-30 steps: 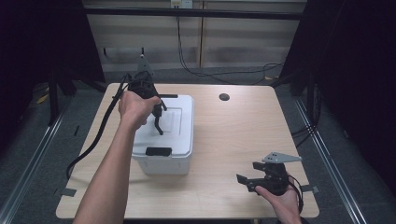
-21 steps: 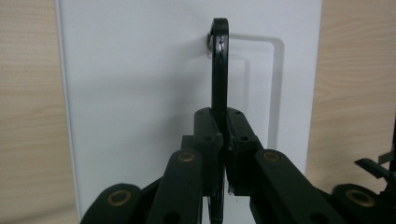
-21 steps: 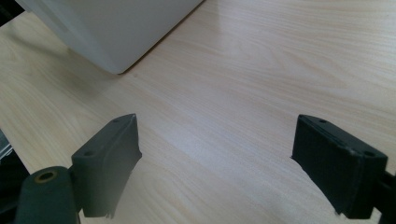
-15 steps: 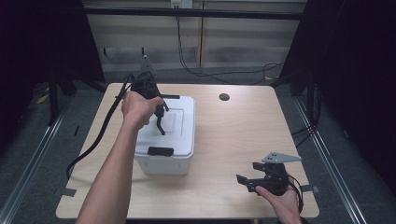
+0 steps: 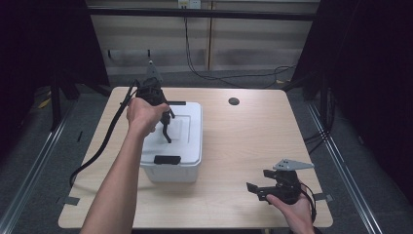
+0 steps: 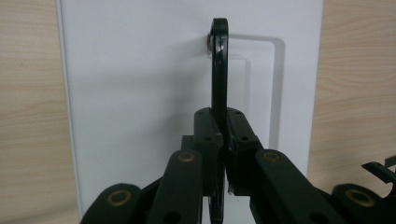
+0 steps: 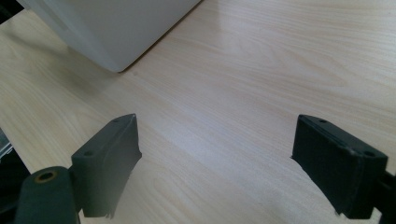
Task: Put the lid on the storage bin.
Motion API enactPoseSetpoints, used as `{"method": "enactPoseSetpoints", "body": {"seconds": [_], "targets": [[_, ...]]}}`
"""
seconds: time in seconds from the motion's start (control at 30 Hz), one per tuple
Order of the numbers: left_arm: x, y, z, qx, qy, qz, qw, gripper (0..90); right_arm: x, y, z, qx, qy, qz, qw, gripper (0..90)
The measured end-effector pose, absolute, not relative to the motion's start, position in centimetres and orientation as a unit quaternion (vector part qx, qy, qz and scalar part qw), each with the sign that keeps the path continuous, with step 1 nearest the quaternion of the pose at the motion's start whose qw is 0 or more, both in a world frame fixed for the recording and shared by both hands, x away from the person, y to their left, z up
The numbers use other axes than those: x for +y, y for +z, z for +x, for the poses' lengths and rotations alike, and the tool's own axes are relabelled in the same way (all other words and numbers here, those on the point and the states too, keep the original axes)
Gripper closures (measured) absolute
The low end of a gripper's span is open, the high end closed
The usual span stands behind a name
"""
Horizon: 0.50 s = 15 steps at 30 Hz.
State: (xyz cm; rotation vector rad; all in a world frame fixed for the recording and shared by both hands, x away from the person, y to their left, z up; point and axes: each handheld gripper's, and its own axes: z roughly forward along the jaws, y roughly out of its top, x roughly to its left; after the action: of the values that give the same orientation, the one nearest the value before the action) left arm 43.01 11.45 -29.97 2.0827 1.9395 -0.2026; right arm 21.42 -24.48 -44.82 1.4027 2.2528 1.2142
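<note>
Right claw [image 5: 263, 191] idles with jaws spread over the near desk [image 5: 253, 141] edge. Farther off, left claw [image 6: 223, 154] is clenched on the stiff black handle [image 6: 218, 70] of the white lidded box [image 5: 187, 146] (rigid plastic, likely light, smooth-sided), so that central handle looks the surest hold

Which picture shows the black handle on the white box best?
The left gripper view: the handle stands upright, pinched between the left gripper. The high view shows it small beside the hand. The right gripper view catches the white box, not its handle.
</note>
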Motion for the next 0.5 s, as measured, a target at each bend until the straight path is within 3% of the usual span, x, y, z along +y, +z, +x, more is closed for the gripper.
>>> {"method": "enactPoseSetpoints", "body": {"seconds": [0.5], "targets": [[13.0, -30.7, 43.4, 0.667, -0.093, 0.72, 0.169, 82.2, -24.5, -44.8, 21.4, 0.768, 0.412, 0.477, 0.111, 14.6]]}}
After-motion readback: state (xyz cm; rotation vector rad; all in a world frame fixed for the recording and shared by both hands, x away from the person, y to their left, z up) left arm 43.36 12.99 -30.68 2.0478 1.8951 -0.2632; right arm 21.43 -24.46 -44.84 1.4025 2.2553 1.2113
